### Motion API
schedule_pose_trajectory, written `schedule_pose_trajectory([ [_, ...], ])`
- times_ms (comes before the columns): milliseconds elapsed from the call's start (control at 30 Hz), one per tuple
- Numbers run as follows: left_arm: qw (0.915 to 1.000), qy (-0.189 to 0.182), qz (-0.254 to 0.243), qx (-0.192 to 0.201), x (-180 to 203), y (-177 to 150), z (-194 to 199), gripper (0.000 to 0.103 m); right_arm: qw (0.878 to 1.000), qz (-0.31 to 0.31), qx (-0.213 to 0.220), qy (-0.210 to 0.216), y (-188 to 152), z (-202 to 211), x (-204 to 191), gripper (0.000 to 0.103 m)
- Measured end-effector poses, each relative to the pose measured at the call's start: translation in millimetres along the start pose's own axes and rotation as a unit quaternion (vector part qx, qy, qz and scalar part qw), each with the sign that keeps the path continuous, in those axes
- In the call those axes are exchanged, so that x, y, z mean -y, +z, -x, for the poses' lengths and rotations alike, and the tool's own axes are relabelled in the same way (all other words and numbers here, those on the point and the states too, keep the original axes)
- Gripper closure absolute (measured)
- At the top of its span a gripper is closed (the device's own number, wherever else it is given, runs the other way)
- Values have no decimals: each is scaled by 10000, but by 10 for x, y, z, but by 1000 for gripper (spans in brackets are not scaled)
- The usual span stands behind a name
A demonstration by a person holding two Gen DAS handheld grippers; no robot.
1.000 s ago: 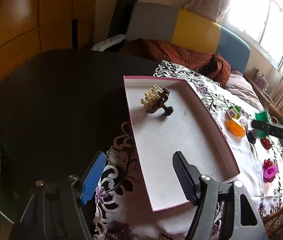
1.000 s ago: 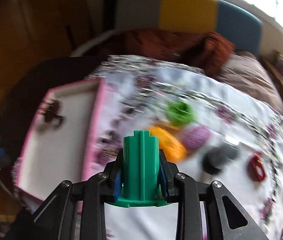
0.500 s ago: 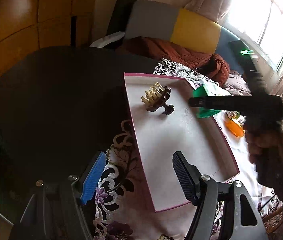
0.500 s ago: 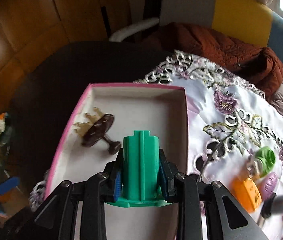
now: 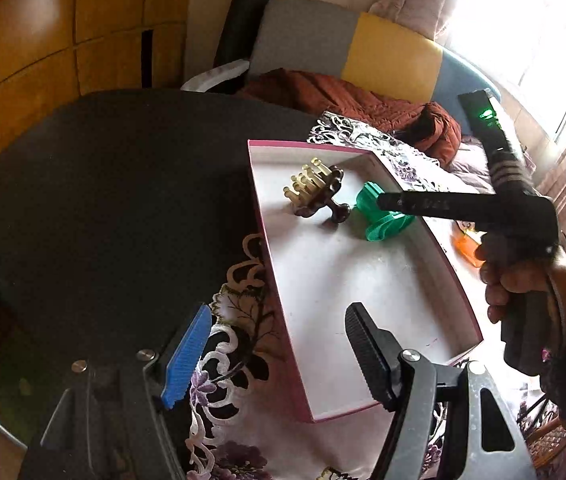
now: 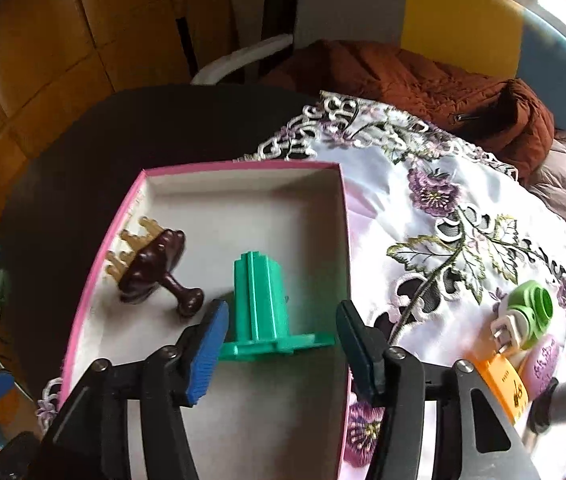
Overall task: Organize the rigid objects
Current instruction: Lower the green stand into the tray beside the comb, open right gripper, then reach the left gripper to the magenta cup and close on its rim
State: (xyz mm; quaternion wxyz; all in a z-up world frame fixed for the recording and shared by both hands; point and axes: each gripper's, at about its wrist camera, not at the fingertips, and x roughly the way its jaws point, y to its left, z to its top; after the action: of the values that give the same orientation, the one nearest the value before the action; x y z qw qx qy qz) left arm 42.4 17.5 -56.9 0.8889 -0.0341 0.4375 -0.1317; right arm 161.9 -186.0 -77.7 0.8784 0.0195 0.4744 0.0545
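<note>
A green plastic piece (image 6: 261,304) lies inside the pink-rimmed white box (image 6: 243,168), free between the open fingers of my right gripper (image 6: 281,354). It also shows in the left wrist view (image 5: 379,216), partly behind the right gripper's finger. A brown massager with pale prongs (image 6: 151,268) lies in the box to its left, seen in the left wrist view too (image 5: 315,196). My left gripper (image 5: 271,354) is open and empty, over the box's near left corner (image 5: 307,408).
On the flowered cloth (image 6: 443,216) right of the box lie a green-and-white plug (image 6: 523,316), an orange item (image 6: 499,380), a pale purple item (image 6: 543,364) and a grey-black item (image 6: 563,400). The dark round table (image 5: 123,184) extends left. A rust jacket (image 6: 423,76) lies behind.
My right gripper carried the green piece from above the cloth over the box, lowered it beside the brown massager and opened, letting it go. My left gripper has stayed still.
</note>
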Motion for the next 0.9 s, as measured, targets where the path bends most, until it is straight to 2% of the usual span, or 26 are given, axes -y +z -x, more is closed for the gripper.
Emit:
schedule_pose_trajectory([
  [67, 10000, 37, 26, 6, 1, 5, 7, 32, 9999, -31, 114, 34, -23, 89, 1, 35],
  [433, 10000, 33, -83, 24, 81, -33, 38, 32, 9990, -145, 430, 53, -358, 481, 63, 28],
  [900, 9995, -24, -326, 43, 240, -66, 93, 32, 9966, -367, 712, -194, -796, 942, 347, 19],
])
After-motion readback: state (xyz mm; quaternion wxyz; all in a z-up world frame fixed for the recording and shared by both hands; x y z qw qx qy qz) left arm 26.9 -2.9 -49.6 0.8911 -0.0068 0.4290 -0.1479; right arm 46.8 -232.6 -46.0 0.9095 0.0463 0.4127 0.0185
